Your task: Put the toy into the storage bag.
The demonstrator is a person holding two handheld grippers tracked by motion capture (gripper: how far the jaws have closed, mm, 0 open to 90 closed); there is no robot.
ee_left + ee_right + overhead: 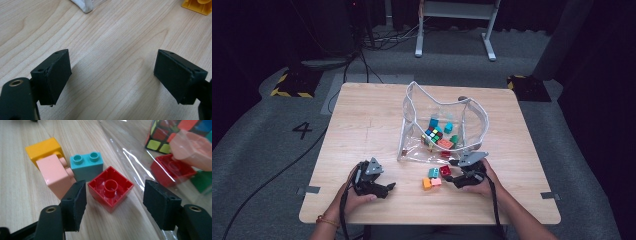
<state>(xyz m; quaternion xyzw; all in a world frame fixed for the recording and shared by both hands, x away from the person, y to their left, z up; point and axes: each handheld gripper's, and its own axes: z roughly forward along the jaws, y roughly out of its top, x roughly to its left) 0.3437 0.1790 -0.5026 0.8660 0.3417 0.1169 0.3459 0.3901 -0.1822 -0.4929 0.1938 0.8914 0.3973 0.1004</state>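
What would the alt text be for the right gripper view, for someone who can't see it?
An open black claw reaches around an upside-down red brick on a wooden table. Behind it sit turquoise, pink and orange bricks; at right, a clear bag holds more toys.

This is a lab or recording studio, not anyone's home. A plain wooden desk [377, 125] stands alone on grey carpet [257, 150], ringed by dark curtains that shut out the rest of the room. A large number 4 [302, 130] is marked on the floor beside it, and yellow-and-black hazard tape [291, 85] edges a dark base plate at the back left, with another at the back right. Black cables [362, 55] snake across the floor toward equipment, and strips of grey tape [310, 189] mark the desk's position.
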